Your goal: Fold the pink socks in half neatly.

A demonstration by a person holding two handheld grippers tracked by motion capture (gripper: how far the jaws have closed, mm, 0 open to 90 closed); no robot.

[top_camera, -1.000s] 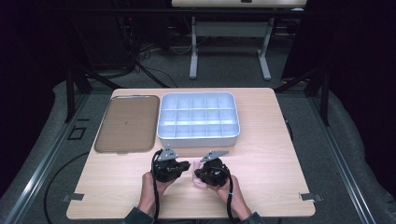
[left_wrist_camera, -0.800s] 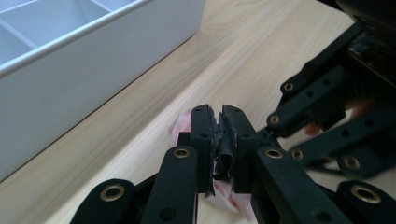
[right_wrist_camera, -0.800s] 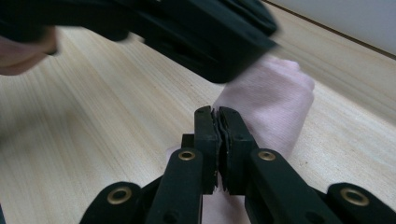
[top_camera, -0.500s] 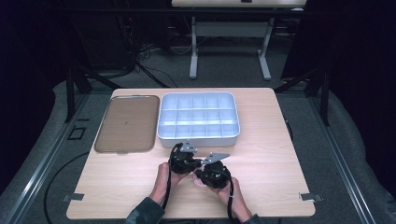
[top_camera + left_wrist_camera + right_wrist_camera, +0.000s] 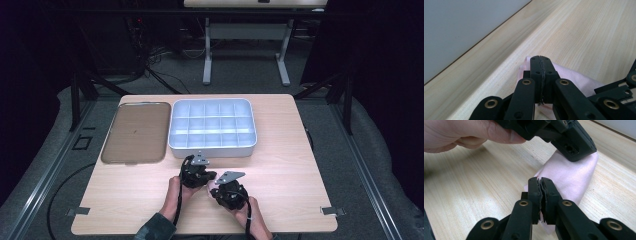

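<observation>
1. Gripping a pale pink cloth point(image 5: 571, 177) from two ends, both grippers sit near the front edge of the wooden table point(image 5: 300, 150), close together in the high view.
2. From the left gripper point(image 5: 541, 59) view, the jaws are pressed together with the cloth's edge caught between them; the pink fabric spreads out from under the tips toward 4 o'clock.
3. From the right gripper point(image 5: 540, 181) view, its jaws are likewise pinched on a thin fold of the cloth, which runs away toward 1 o'clock.
4. At that far end the other gripper's black jaws come down from 12 o'clock and clamp the cloth's upper corner, with the person's left hand point(image 5: 466, 132) at 10 o'clock.
5. In the high view the left gripper point(image 5: 212, 176) lies at 10 o'clock from the right gripper point(image 5: 216, 190), the two nearly touching, and the cloth point(image 5: 212, 187) shows as a small pale patch between them.
6. A grey compartment tray point(image 5: 212, 147) stands on the table at 12 o'clock from the grippers, just beyond them.
7. A brown lid point(image 5: 135, 132) lies flat at 9 o'clock from that tray, just beside it.
</observation>
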